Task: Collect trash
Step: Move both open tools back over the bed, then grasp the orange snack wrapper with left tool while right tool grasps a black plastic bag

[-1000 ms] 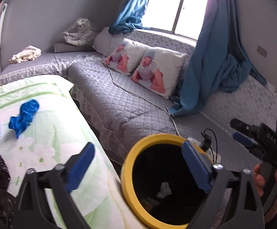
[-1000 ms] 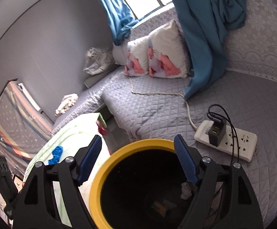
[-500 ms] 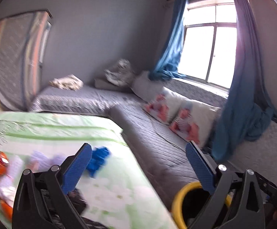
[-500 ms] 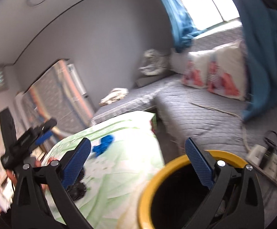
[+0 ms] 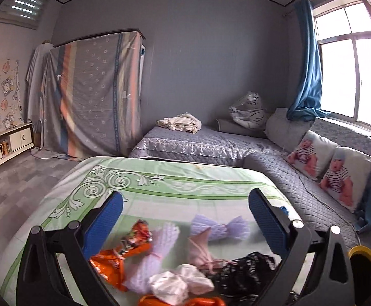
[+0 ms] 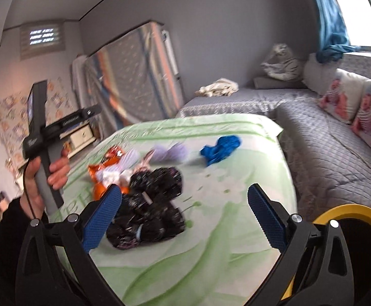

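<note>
Trash lies on a green flowered tablecloth [image 5: 160, 186]: an orange wrapper [image 5: 124, 252], white and lilac crumpled pieces [image 5: 218, 227], a black crumpled bag [image 6: 149, 204] and a blue piece [image 6: 221, 149]. My left gripper [image 5: 185, 216] is open and empty, above the pile. My right gripper [image 6: 185, 214] is open and empty, over the black bag. The yellow-rimmed black bin [image 6: 351, 232] stands at the table's right edge, and shows in the left wrist view [image 5: 364, 260] too.
A grey quilted sofa [image 5: 300, 178] with two baby-print pillows [image 5: 333, 168] runs along the right. A covered wardrobe [image 5: 93, 94] stands at the back wall. The hand with the left gripper's handle [image 6: 45, 153] is at the left.
Both grippers swung left from over the bin to over the table's trash pile. The bin went to the right edge of both views. Both stayed open.
</note>
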Motion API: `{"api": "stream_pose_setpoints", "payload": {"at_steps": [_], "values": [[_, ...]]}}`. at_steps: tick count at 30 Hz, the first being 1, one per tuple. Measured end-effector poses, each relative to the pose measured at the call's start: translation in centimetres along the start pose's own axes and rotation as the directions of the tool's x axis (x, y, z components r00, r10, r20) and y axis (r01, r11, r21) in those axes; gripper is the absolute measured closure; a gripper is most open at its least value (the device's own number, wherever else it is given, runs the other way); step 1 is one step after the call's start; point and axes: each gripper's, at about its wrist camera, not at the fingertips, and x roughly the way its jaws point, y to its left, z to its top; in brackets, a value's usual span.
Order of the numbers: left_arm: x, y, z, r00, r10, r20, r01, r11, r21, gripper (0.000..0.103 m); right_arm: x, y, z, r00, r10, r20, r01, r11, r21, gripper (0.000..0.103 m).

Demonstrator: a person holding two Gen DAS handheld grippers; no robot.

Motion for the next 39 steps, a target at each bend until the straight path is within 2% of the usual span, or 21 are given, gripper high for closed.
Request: {"api": "stream_pose_setpoints", "payload": {"at_steps": [4,7,12,18,22,27,34,39], "values": [[1.2,4.2,-0.8,0.999,0.039,-0.028,-0.039,0.999,0.005,0.008,2.0,3.5,-1.3,0.995,0.079,-0.065,-0.083,0.994,-0.066,0.008],[2.5,6.6,-1.8,0.996,0.044,-0.081,-0.044,0.999,-0.003,0.008,2.7,6.1,-2.5,0.987,0.111,-0.114,-0.125,0.985,-0.12,0.008],[4.6,9.0,-3.0,0.988,0.038,-0.149,-0.038,0.999,0.004,0.008,4.2,8.0,-3.8,0.979,0.098,-0.176,-0.126,0.979,-0.157,0.008],[6.5,10.0,-3.9,0.976,0.059,-0.207,-0.052,0.998,0.039,0.008,6.1,9.0,-4.8,0.974,0.04,-0.224,-0.087,0.975,-0.204,0.009],[7.5,10.4,-4.1,0.968,0.07,-0.241,-0.059,0.997,0.055,0.008,7.1,8.7,-5.0,0.968,0.034,-0.248,-0.083,0.978,-0.192,0.009],[9.5,10.2,-5.0,0.949,0.075,-0.308,-0.037,0.991,0.126,0.008,7.8,8.6,-5.1,0.966,0.015,-0.257,-0.067,0.978,-0.196,0.009],[11.4,10.1,-6.3,0.921,0.063,-0.385,-0.009,0.99,0.142,0.008,9.1,7.5,-5.3,0.955,0.012,-0.298,-0.058,0.988,-0.145,0.009],[12.2,10.1,-6.6,0.911,0.026,-0.412,0.022,0.993,0.112,0.024,9.8,7.3,-5.4,0.946,0.013,-0.324,-0.059,0.989,-0.133,0.017]]}}
